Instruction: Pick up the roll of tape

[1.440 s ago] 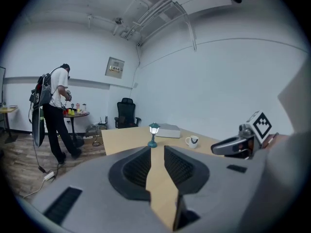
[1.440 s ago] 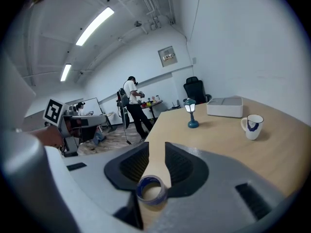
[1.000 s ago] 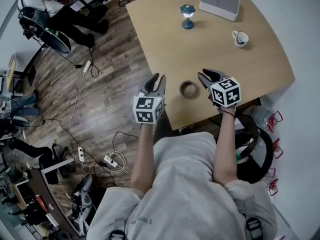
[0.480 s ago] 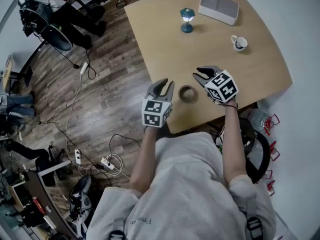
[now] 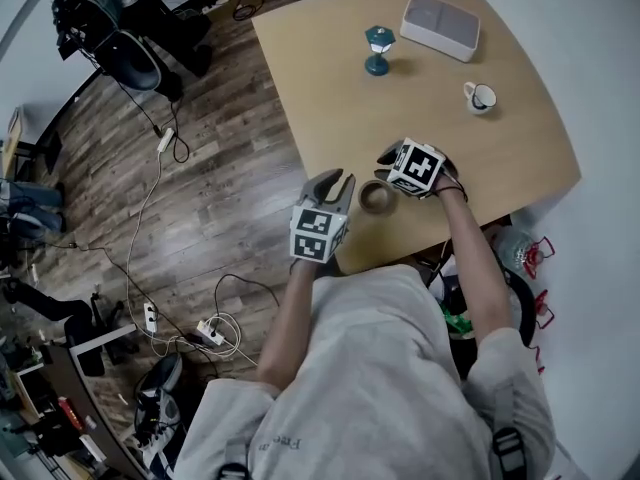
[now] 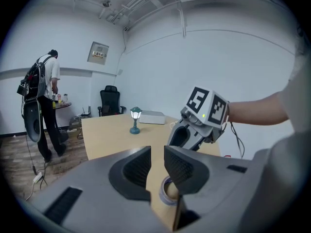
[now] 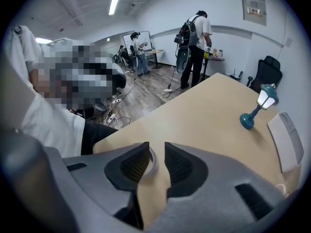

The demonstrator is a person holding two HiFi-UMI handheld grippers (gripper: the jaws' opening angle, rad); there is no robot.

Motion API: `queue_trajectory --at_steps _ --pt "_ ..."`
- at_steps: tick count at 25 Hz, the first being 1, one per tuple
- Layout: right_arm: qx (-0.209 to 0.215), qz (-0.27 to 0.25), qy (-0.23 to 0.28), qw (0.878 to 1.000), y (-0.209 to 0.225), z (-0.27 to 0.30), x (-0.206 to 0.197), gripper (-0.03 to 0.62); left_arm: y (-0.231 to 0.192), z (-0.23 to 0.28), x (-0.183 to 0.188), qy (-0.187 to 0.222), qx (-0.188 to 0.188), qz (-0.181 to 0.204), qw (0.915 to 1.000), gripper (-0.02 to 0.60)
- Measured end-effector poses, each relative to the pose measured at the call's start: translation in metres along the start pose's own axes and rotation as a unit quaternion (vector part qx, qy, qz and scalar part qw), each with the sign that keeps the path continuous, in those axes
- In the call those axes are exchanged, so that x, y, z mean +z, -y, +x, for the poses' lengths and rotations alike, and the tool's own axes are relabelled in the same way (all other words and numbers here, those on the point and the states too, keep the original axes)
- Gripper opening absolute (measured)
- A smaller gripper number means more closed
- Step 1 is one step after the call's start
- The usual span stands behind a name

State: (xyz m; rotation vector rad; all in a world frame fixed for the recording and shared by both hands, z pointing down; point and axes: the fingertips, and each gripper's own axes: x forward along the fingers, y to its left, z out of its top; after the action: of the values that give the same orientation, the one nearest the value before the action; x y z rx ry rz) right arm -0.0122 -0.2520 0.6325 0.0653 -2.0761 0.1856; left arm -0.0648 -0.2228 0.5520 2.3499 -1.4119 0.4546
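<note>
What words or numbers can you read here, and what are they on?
Shirt: a small line of print, too blurred to read.
Wall panel: print too small to read.
Marker cube: only black-and-white squares, no words or numbers.
Nothing else shows any writing.

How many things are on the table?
4: the roll of tape at the near edge, a little lamp and a white box at the far end, a cup on the right.
</note>
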Motion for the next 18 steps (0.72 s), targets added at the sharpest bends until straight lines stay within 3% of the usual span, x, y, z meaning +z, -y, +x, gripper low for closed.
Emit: queue_trajectory --at_steps 7,15,18 --pt "0.063 0.038 -0.061 0.995 -0.008 0.043 -0.034 0.094 -0.009 -0.001 0.006 0.002 0.002 0.001 1.0 0.078" --pt "0.083 0.014 -0.103 0.991 -0.008 0.07 -0.047 0.086 -0.008 0.0 0.001 0.004 0.007 -0.002 1.0 0.078" --pt "0.086 -0.01 -0.108 0.99 -0.008 0.076 -0.045 0.084 -0.01 -0.002 0.003 0.011 0.018 -0.012 0.9997 0.039"
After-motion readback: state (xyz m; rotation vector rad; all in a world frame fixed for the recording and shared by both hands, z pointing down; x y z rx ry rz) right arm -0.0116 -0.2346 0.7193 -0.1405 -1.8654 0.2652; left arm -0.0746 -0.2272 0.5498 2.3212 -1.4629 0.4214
